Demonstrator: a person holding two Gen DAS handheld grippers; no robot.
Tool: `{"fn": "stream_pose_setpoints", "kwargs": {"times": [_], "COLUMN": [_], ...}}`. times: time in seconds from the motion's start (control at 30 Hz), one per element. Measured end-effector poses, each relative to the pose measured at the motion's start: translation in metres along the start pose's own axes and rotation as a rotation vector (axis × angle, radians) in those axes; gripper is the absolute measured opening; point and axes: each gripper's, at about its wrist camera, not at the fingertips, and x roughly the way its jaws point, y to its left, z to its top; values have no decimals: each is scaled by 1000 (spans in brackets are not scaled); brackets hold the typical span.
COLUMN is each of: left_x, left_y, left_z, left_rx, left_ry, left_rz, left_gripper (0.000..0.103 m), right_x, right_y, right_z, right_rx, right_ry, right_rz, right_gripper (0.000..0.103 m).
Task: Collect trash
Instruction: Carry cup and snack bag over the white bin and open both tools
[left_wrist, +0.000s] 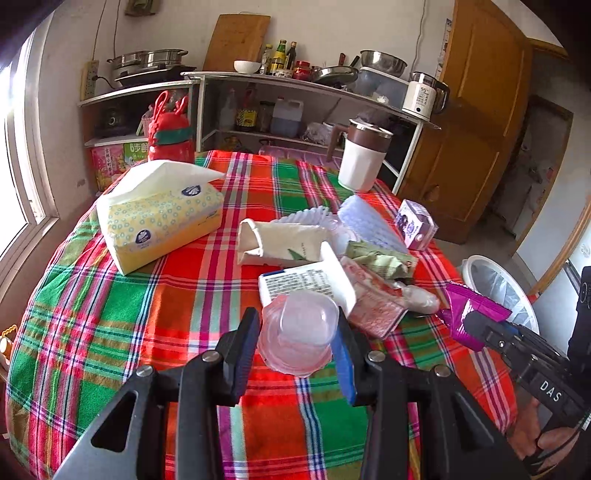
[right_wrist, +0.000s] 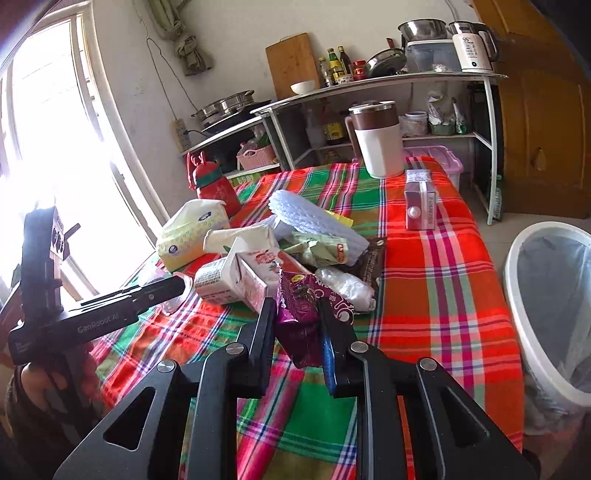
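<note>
My left gripper (left_wrist: 297, 321) is shut on a clear plastic cup (left_wrist: 299, 332), held just above the plaid tablecloth (left_wrist: 110, 332). In the right wrist view my right gripper (right_wrist: 297, 306) is shut on a crumpled purple wrapper (right_wrist: 299, 317); that wrapper (left_wrist: 472, 314) also shows at the right of the left wrist view. Behind both lies a trash pile: a white milk carton (left_wrist: 306, 284), a crushed paper cup (left_wrist: 277, 240), a green wrapper (left_wrist: 380, 258) and a pink carton (right_wrist: 255, 280). A white bin (right_wrist: 546, 295) with a clear liner stands on the floor right of the table.
A yellow tissue pack (left_wrist: 159, 218), a red bottle (left_wrist: 170, 136), a white and brown jug (left_wrist: 364, 155) and a small purple carton (left_wrist: 415, 223) stand on the table. Kitchen shelves (left_wrist: 295, 85) run along the back wall, with a wooden door (left_wrist: 480, 110) at the right.
</note>
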Motion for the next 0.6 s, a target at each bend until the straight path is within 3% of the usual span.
{"fn": "stream_pose_setpoints", "kwargs": {"times": [0.37, 0.6], "left_x": [-6, 21], "left_y": [-69, -135], "left_z": [17, 29], "left_rx": [111, 187], "left_ry": [-28, 13], "left_rz": [-102, -241], "left_gripper": [40, 40], "right_x": [-50, -73], "right_y": [-42, -91], "right_z": [11, 17], "right_rx": [79, 146], "right_ry": [-108, -143], "right_rz": [-76, -178], "right_gripper": [22, 23]}}
